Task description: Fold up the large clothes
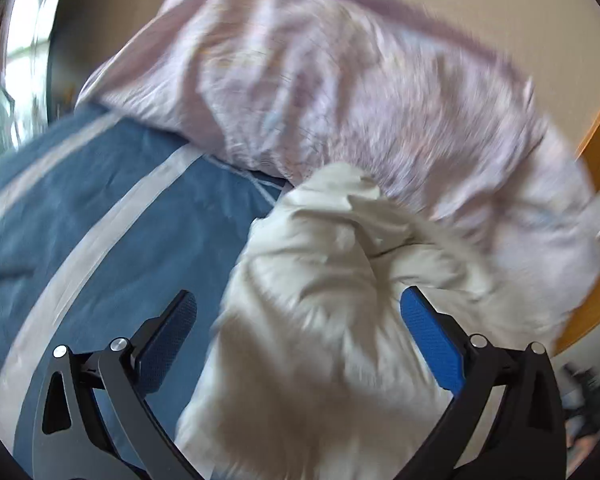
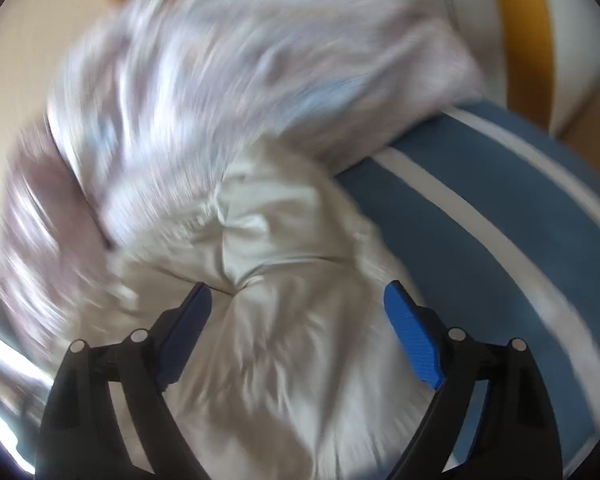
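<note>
A blue bedcover with pale stripes (image 1: 112,216) fills the left and lower left of the left wrist view, and in the right wrist view it (image 2: 480,216) runs down the right side. On it lies a rumpled lilac quilt or pillow (image 1: 340,92) that takes up the upper middle of the left wrist view; in the right wrist view the same pale bulk (image 2: 204,80) is smeared by motion blur across the upper left. An orange wooden edge (image 1: 596,148), possibly the bed frame, curves along the right rim of the left view and shows at the top right of the other (image 2: 528,20). Beige wall or floor lies behind.

The garment to be folded, a cream-white crumpled cloth (image 1: 324,280), sits bunched in the lower middle of the left view, against the lilac bedding and over the blue cover; in the right view it (image 2: 276,280) is in the lower middle.

The left hand-held gripper (image 1: 300,308) stands wide open, its blue pads well apart, with the cream cloth seen between them but not pinched. The right hand-held gripper (image 2: 298,300) is also wide open over the same cloth, gripping nothing; whether its left pad tip touches a crease I cannot tell
</note>
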Motion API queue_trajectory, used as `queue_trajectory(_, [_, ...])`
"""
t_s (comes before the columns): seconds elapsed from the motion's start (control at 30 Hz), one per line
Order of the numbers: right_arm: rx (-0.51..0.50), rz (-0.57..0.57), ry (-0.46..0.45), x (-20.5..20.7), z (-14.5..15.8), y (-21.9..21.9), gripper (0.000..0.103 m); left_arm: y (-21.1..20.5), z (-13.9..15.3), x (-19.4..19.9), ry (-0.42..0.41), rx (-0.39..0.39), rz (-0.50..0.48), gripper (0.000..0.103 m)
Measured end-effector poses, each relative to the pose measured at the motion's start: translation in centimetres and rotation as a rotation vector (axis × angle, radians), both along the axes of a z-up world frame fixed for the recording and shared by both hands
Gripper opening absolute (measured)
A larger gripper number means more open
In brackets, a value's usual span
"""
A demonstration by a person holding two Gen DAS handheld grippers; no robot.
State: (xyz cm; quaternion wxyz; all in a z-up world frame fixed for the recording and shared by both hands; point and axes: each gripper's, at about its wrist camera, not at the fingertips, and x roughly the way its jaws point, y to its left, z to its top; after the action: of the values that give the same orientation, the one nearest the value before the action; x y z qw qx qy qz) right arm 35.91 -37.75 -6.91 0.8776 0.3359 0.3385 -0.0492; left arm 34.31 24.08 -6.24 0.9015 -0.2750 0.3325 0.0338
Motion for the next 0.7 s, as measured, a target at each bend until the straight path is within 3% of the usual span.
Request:
queue_trajectory(0.17, [0.194, -0.056, 0.026, -3.5, -2.1, -4.0, 0.088, 2.8, -1.3, -5.4, 0.008, -0.200, 0.034, 0.102])
queue_trajectory(0.23, [0.275, -0.062, 0.043, -4.4, -3.2, -3.8, 0.087, 2.9, -1.7, -6.5, 0.010, -0.262, 0.046, 0.102])
queue_trajectory(0.33, [0.313, -0.060, 0.064, -5.4, -4.1, -1.9, 0.085, 2.6, -2.8, -7.2, 0.032, -0.333, 0.058, 0.102])
queue_trajectory(0.53, [0.356, -0.051, 0.071, -4.6, -5.1, -0.3, 0.084, 1.1, -4.1, -7.4, 0.024, -0.426, 0.064, 0.102])
queue_trajectory(0.7, [0.362, -0.054, 0.091, -3.8, -6.0, 0.2, 0.078, -0.6, -4.5, -6.6, 0.024, -0.444, 0.063, 0.102])
